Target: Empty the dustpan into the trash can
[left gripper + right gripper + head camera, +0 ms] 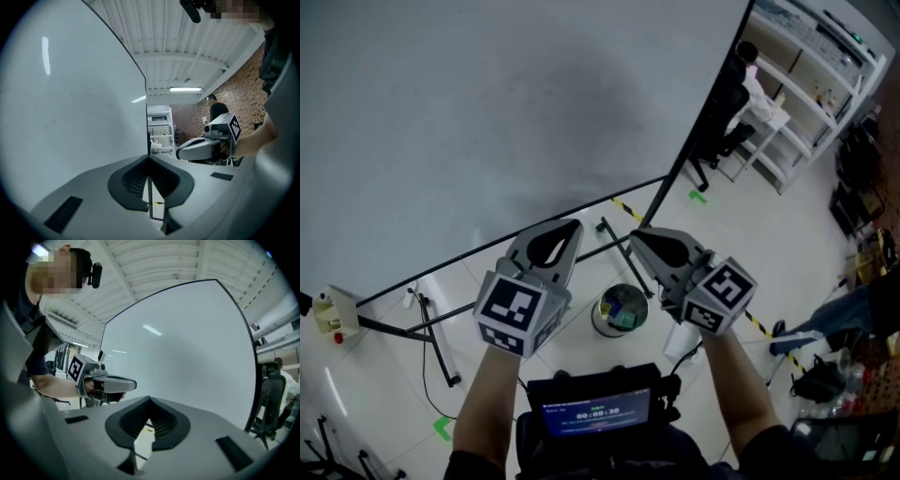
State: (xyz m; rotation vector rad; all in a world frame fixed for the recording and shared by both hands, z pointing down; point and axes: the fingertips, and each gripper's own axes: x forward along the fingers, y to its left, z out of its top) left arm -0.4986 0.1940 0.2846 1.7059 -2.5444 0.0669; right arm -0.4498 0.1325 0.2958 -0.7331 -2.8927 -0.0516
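1. White panel (487, 112) fills the head view toward 11 o'clock, its top cut off.
2. Left gripper (568, 229) and right gripper (639, 239): jaws closed together, both empty.
3. Trash can (619, 309) stands on the floor at 6 o'clock of their tips; its contents are unclear.
4. Screen (595, 410): digits too blurred to read.

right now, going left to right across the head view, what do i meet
small white box → left claw → trash can → right claw → shelves

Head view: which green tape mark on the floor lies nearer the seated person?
The upper-right mark, just below the seated person; the other mark lies at the lower left, beside the left forearm.
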